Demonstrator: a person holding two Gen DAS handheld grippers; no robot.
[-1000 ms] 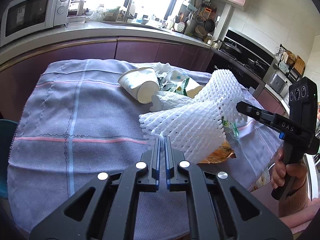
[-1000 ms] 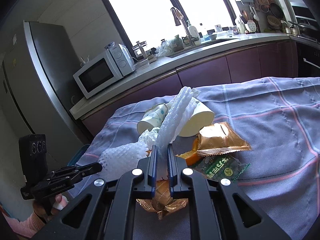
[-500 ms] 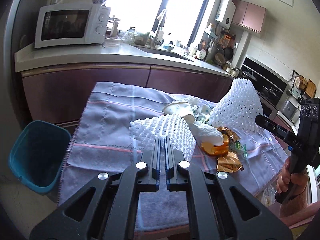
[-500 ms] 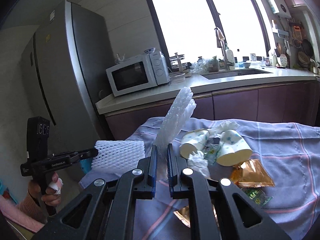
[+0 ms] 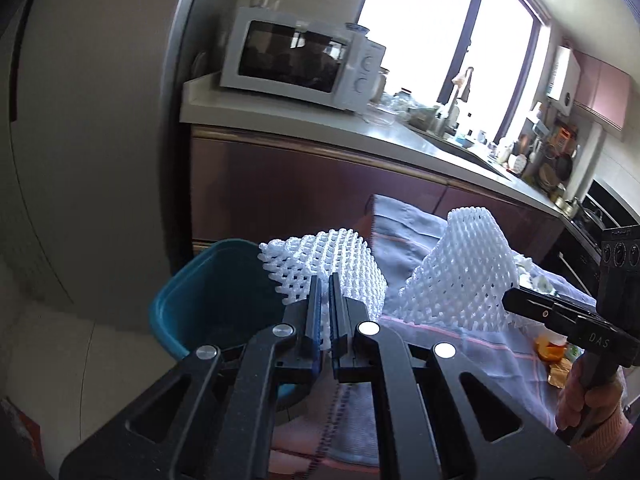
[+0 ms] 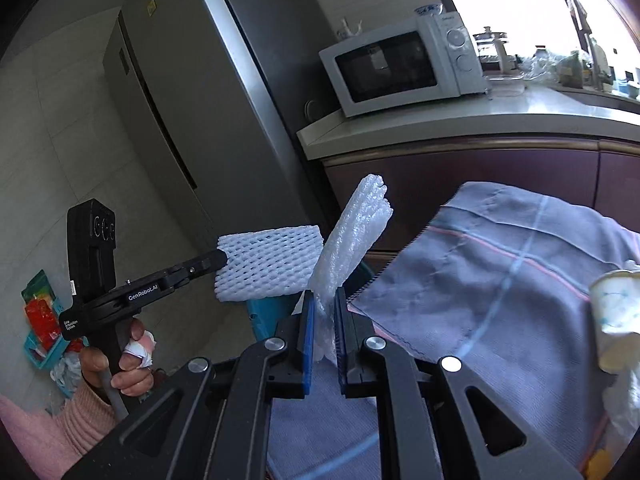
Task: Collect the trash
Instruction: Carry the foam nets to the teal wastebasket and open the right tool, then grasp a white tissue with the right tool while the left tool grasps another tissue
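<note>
From your left wrist camera, your left gripper point(image 5: 325, 280) pinches a white foam net point(image 5: 336, 264) tight, right beside the rim of the blue bin point(image 5: 188, 300). Your right gripper point(image 5: 510, 305) holds a second foam net point(image 5: 460, 268) above the purple cloth point(image 5: 460, 356).

From your right wrist camera, your right gripper point(image 6: 323, 296) squeezes that second foam net point(image 6: 348, 236), which sticks up tilted. The left gripper point(image 6: 220, 258) grips its foam net point(image 6: 268, 264) in the air. A paper cup point(image 6: 616, 312) lies on the cloth point(image 6: 480, 280).

Pretty clearly a home kitchen: white microwave point(image 5: 298, 62) on a pale countertop point(image 5: 304, 124), tall steel fridge point(image 6: 192, 92) to its left, sink faucet point(image 5: 456, 96) by the window, purple cabinets point(image 5: 280, 192) underneath.
</note>
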